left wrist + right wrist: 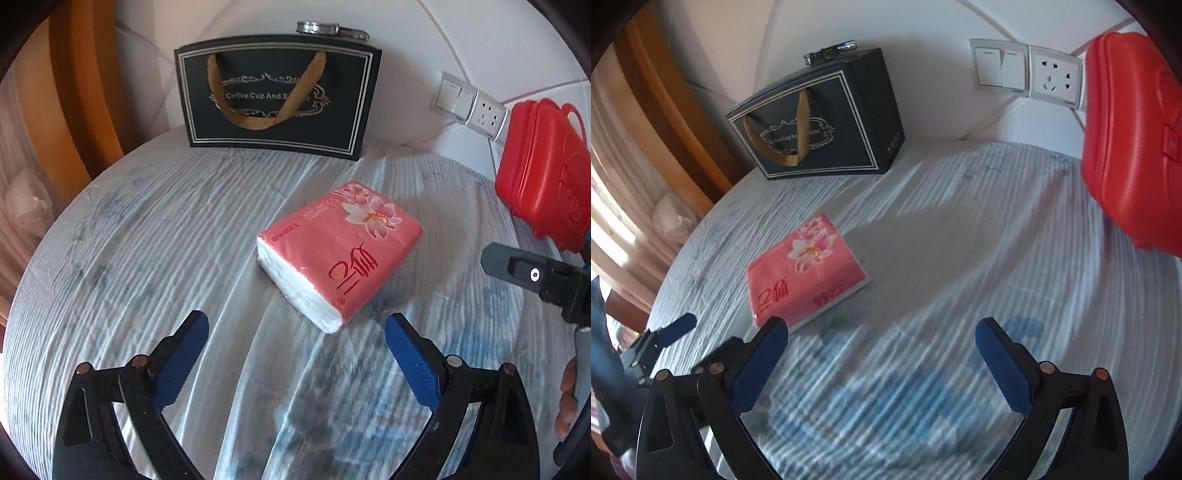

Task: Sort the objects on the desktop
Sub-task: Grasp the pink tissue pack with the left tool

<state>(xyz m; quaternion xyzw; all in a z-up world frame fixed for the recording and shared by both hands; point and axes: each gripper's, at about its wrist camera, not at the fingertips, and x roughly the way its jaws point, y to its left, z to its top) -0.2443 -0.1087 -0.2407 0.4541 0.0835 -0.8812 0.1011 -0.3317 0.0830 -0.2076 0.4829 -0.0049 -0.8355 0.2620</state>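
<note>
While both pairs of tongs hover above a table covered in a pale, blue-and-white striped cloth (155, 236), neither has hold of anything. The left gripper (295, 347), seen from its own camera, has its 2 blue-padded black fingers (184, 354) spread wide apart with only cloth between them. The right gripper (882, 354) shows the same wide spread in its own view, and nothing sits between its pads either.

Just ahead of the left tongs, slightly to the right of their midline, lies a flat pink plastic-wrapped pack of tissues (340, 251), printed with pale flowers and red characters. It rests on the cloth at an angle, its white end facing the left fingertip. From the right tongs, the same pack (805, 269) lies ahead and to the left, with its near corner close beside the left fingertip; whether they touch cannot be told.

Farther ahead of both tongs, at the back of the table against a white wall, stands a dark navy paper gift bag (277, 96) with a silver border, gold ribbon handles and ornate lettering. A small silvery metal object (332, 29) sits along its top edge.

To the far right of both tongs is a ribbed red plastic case (1130, 140) with a handle, tilted up near a white wall switch and socket panel (1027, 72).

In the left camera's view, part of the right tongs' grey and black body (535, 277) juts in from the right edge.
</note>
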